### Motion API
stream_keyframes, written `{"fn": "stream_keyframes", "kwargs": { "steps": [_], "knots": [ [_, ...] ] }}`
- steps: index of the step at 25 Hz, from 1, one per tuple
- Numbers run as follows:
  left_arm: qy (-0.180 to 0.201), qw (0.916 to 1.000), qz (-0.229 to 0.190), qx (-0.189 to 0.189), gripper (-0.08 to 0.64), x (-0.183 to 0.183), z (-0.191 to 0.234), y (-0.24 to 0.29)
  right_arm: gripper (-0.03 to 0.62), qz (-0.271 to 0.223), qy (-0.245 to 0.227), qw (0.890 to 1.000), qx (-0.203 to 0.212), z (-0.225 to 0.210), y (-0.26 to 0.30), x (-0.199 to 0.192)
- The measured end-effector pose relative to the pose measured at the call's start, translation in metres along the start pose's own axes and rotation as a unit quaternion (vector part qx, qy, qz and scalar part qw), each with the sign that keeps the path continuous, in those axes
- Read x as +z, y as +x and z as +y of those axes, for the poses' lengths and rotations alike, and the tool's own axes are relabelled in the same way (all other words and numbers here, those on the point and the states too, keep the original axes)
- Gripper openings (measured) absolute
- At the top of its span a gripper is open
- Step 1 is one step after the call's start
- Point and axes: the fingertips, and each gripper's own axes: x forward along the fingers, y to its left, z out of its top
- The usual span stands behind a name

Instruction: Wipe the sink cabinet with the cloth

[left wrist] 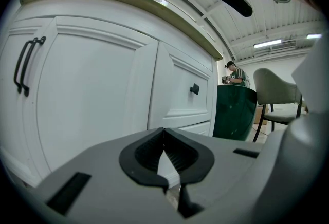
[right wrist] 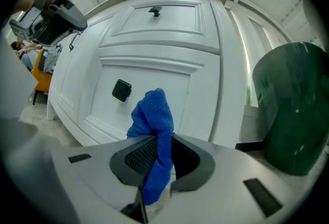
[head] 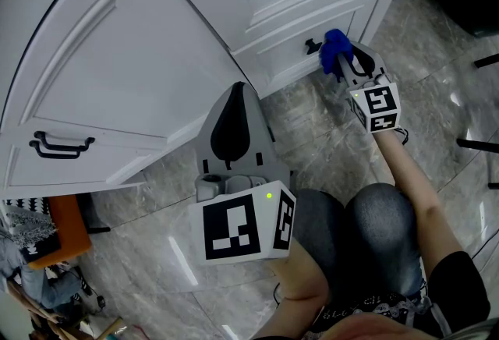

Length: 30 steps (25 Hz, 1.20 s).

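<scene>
At the cabinet point(head: 156, 58), right hand-held gripper point(right wrist: 159, 138) clamps cloth point(right wrist: 152, 115) — left hand-held gripper point(left wrist: 164, 131) clenched; only its view shows chair point(left wrist: 275, 87).

The cloth's point(right wrist: 153, 115) lower end vanishes between my right tool's point(right wrist: 157, 142) jaws. The sink cabinet's point(head: 117, 58) top is cut off in the head view; whether the cloth touches the cabinet, I cannot tell.
</scene>
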Motion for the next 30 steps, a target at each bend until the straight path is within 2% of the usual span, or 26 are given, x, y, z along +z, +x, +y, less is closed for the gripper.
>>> {"fn": "stream_keyframes", "kwargs": {
  "steps": [3,6,12,18,27,30],
  "knots": [
    [0.001,1.0,0.0,-0.001,0.005,0.0,-0.002,0.0,0.077,0.004,0.009,1.0,-0.017,-0.015,-0.001,-0.003],
    [0.004,1.0,0.0,-0.001,0.006,0.001,-0.003,0.001,0.077,0.002,0.005,1.0,-0.017,-0.016,-0.001,-0.004],
    [0.007,1.0,0.001,0.002,0.006,0.002,-0.004,0.0,0.077,0.004,-0.03,0.999,-0.02,-0.022,-0.004,-0.004],
    [0.008,1.0,0.003,0.001,0.006,0.0,-0.004,0.001,0.077,0.003,-0.019,1.0,-0.02,-0.025,-0.006,-0.006],
    [0.003,1.0,0.005,0.001,0.005,-0.003,-0.002,0.005,0.077,0.005,0.007,1.0,-0.025,-0.029,-0.01,-0.006],
    [0.002,1.0,0.006,0.001,0.006,-0.004,-0.001,0.006,0.077,0.014,0.064,0.996,-0.067,-0.054,-0.018,-0.018]
  ]
}}
